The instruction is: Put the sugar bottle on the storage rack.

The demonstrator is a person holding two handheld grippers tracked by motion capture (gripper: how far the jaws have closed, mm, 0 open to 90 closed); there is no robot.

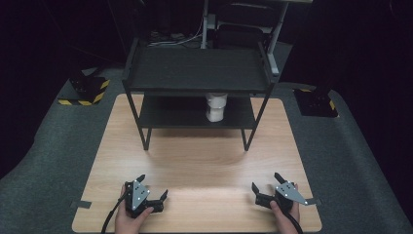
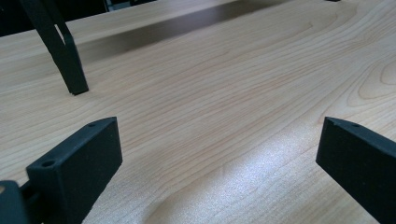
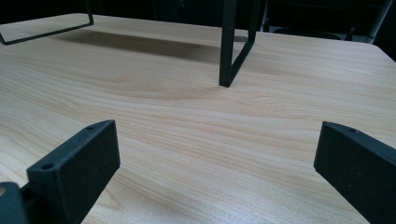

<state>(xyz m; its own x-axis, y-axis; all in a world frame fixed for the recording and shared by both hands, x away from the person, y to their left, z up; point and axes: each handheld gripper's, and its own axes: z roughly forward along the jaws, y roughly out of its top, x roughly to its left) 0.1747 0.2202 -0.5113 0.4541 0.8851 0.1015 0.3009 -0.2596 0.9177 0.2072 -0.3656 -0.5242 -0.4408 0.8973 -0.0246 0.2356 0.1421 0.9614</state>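
Both grippers, left [image 1: 153, 189] and right [image 1: 265, 181], rest spread and empty on the surface [image 1: 204, 161]. Jar [image 1: 215, 106] far ahead on the lower shelf [image 1: 165, 114] (probably light, slick): pinch its body.

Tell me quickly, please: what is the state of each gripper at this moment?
Left black two-jaw gripper: open, holding nothing, above the light wooden table.
Right black two-jaw gripper: open, holding nothing.
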